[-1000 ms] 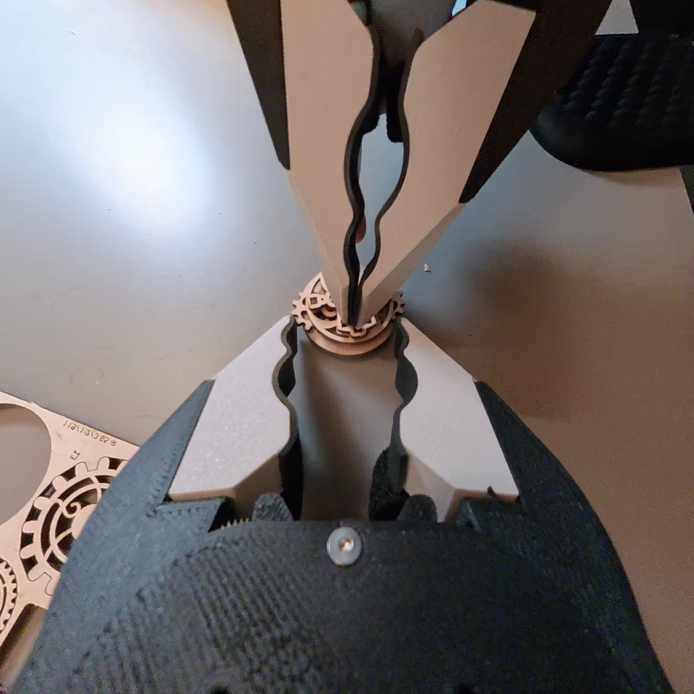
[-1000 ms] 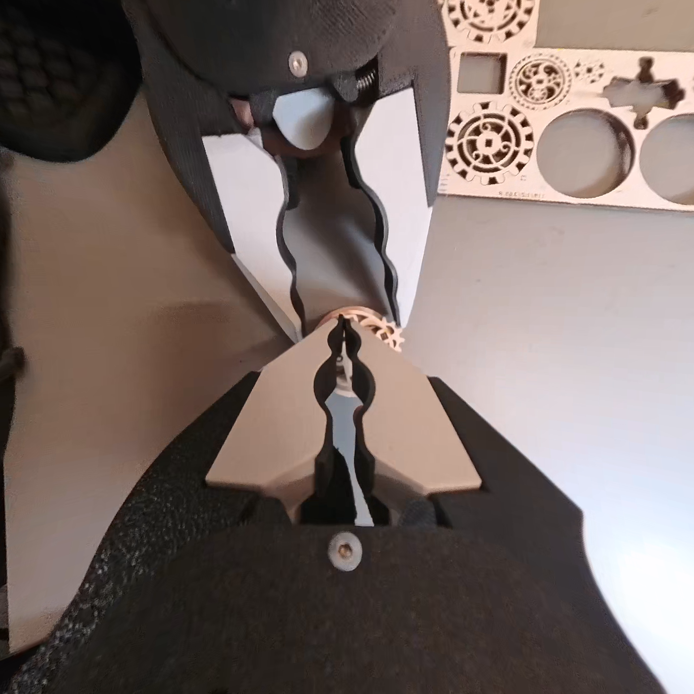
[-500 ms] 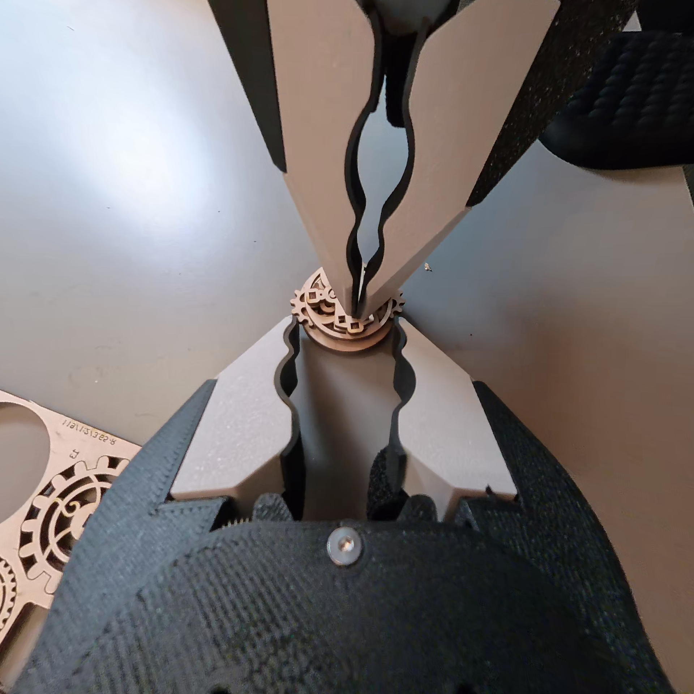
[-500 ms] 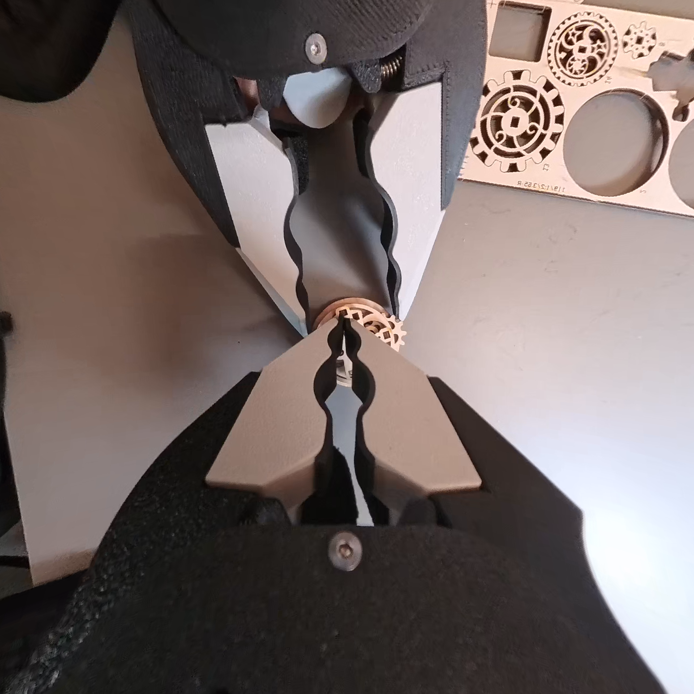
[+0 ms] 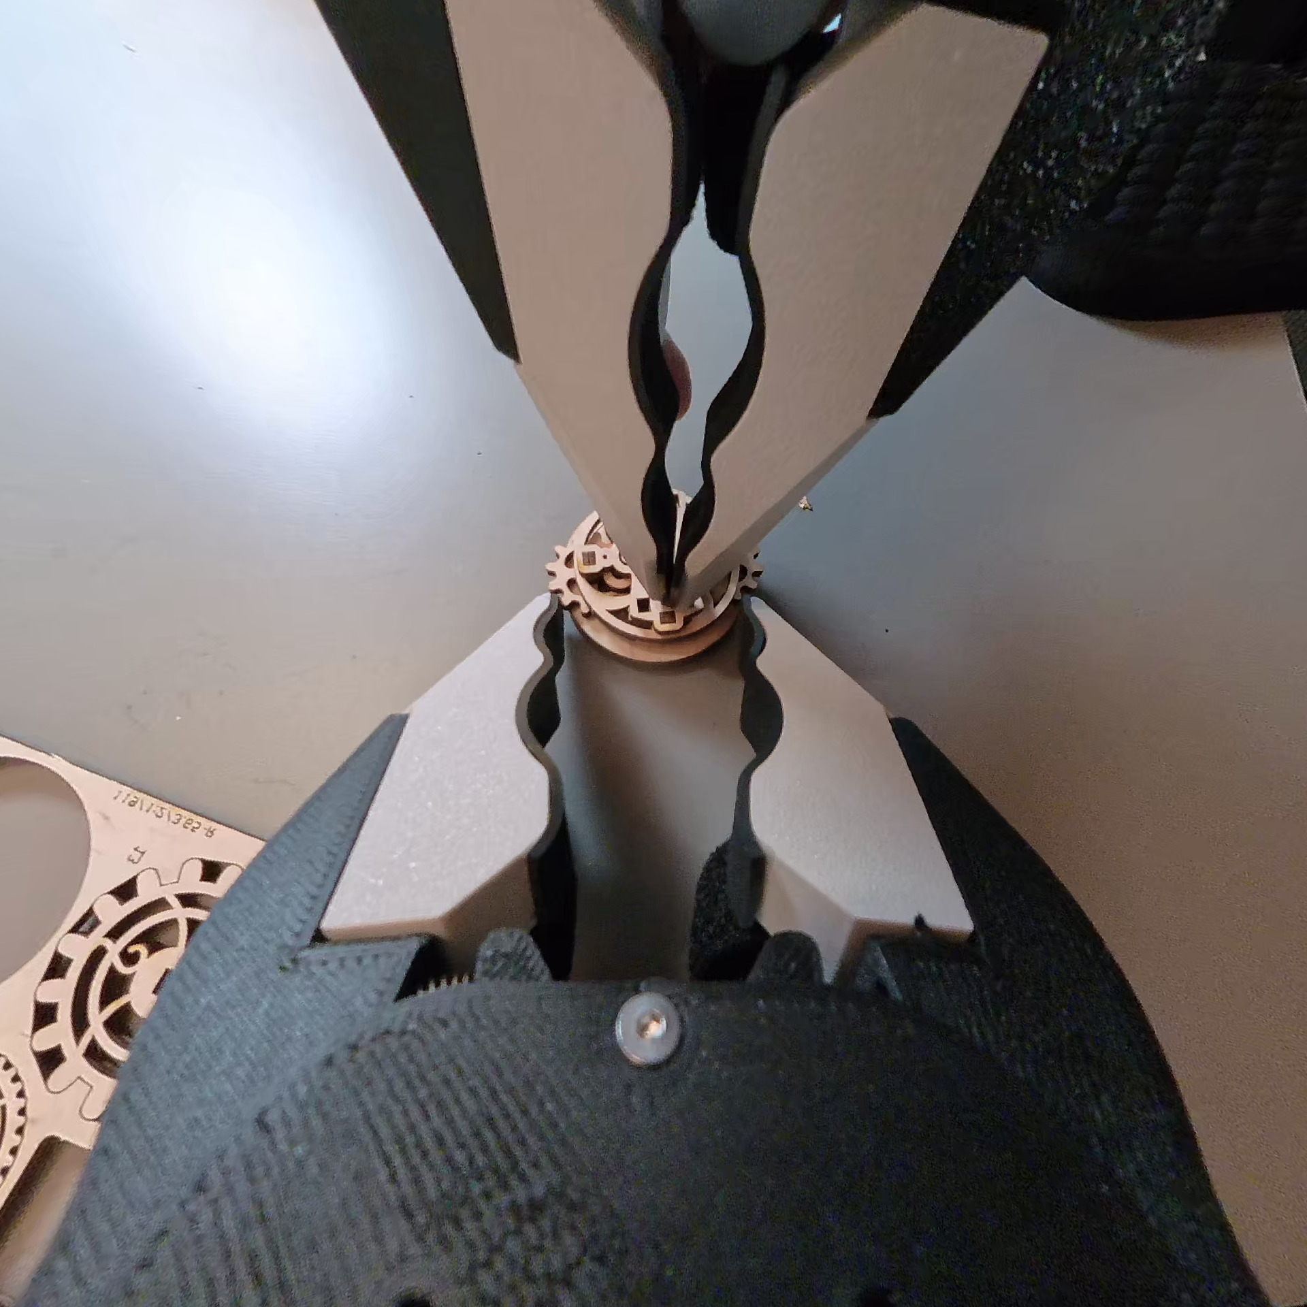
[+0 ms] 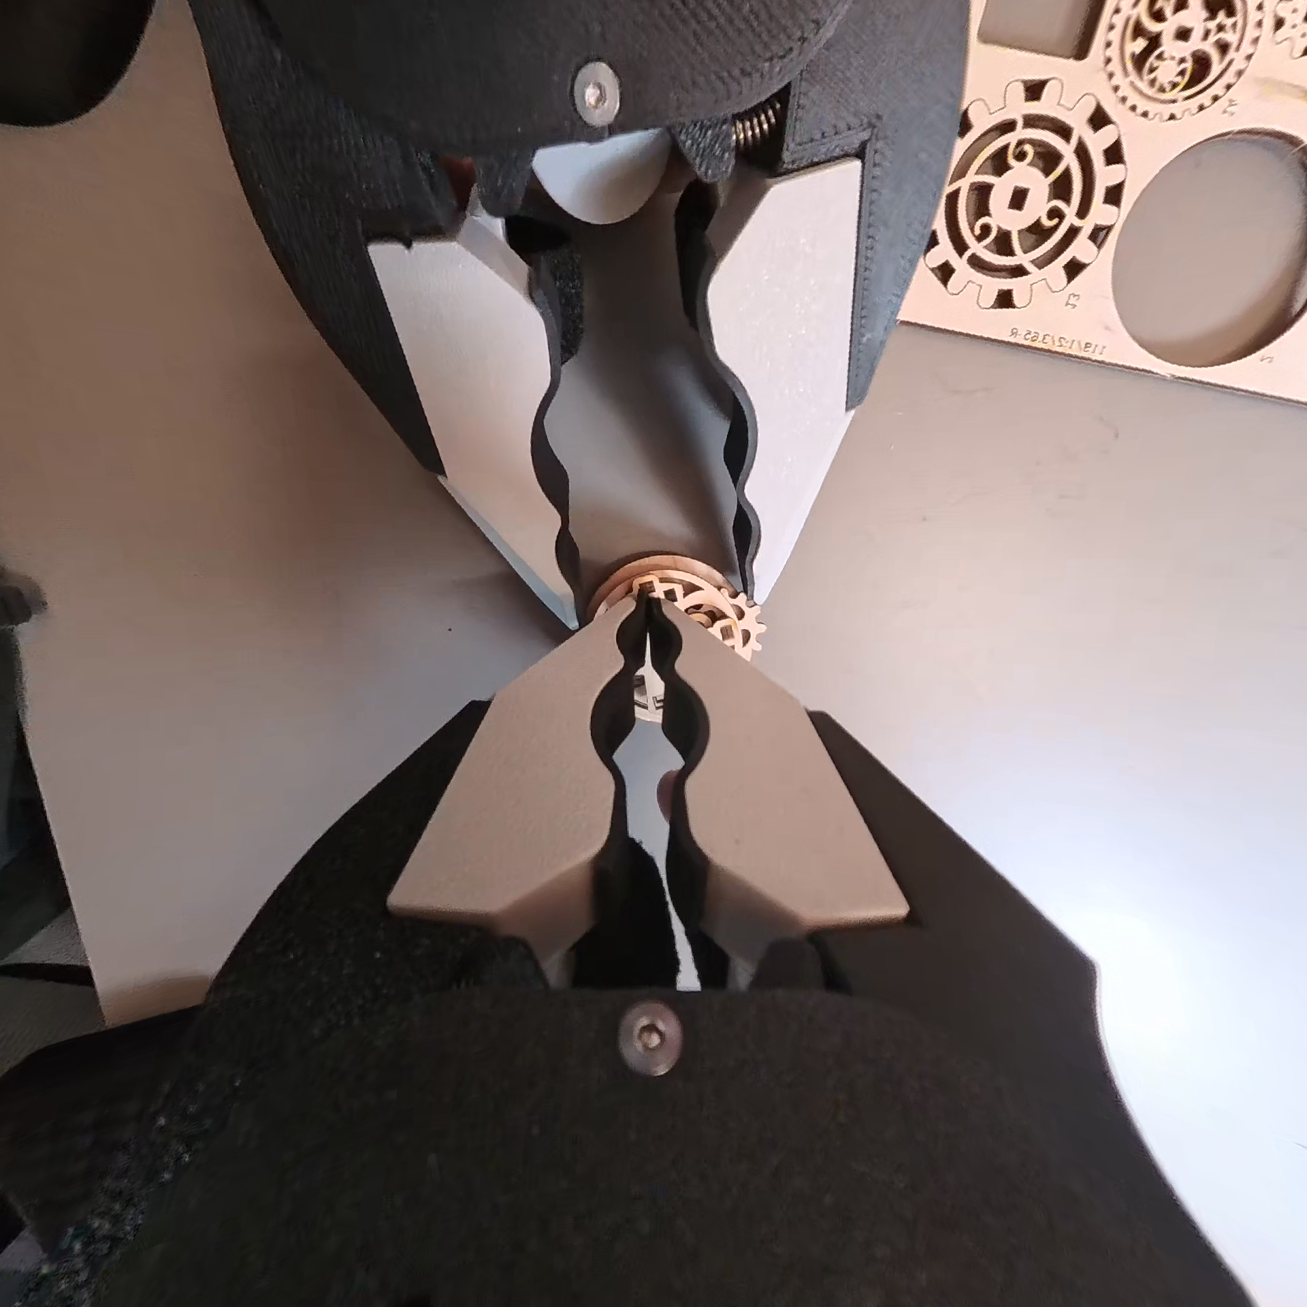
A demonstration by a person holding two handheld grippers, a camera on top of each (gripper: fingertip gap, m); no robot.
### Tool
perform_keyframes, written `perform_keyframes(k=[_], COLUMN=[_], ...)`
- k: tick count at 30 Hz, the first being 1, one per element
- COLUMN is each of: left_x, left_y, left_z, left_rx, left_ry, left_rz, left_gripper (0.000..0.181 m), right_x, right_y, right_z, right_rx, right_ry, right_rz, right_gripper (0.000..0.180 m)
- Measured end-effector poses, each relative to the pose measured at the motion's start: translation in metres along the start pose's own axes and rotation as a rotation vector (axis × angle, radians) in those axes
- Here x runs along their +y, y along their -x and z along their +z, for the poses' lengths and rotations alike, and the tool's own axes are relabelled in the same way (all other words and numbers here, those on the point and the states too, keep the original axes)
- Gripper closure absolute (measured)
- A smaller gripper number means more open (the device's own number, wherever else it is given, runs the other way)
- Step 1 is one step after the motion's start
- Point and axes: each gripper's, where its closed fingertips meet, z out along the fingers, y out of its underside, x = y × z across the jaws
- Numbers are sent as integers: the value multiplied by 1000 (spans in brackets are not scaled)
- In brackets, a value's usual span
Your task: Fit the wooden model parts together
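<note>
My left gripper (image 5: 651, 612) is shut on a round wooden disc (image 5: 654, 647) and holds its edge between the two fingertips. A small wooden gear (image 5: 601, 573) with cut-out patterns lies on top of the disc. My right gripper (image 5: 666, 587) comes in from the opposite side, shut, with its tips pressed on the gear's middle. I cannot tell whether it pinches a small part there. In the right wrist view the right gripper (image 6: 647, 601) meets the disc (image 6: 658, 566) and the gear (image 6: 739, 622), which the left gripper (image 6: 661, 580) holds from the far side.
A laser-cut wooden parts sheet (image 5: 106, 884) with gears and round holes lies on the grey table (image 5: 212, 424) beside my left gripper, and also shows in the right wrist view (image 6: 1103, 212). A black mesh chair (image 5: 1202, 177) stands past the table edge. Less than 4 cm separates the two grippers' tips.
The right gripper has drawn closer over the stack and stands steeper, its tips staying on the gear. The left gripper keeps its hold on the disc.
</note>
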Motion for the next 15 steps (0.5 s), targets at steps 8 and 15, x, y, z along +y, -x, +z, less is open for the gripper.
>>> perform_keyframes(k=[8,15], left_x=[0,1], left_y=[0,0], left_z=[0,-1], left_rx=[5,18], left_ry=[0,0], left_rz=[-1,-3], left_gripper=[133,133], right_x=[-2,9], right_y=[0,-14], right_z=[0,-39], right_rx=[17,29], right_ry=[8,-218], right_rz=[-14,151], right_gripper=[180,180])
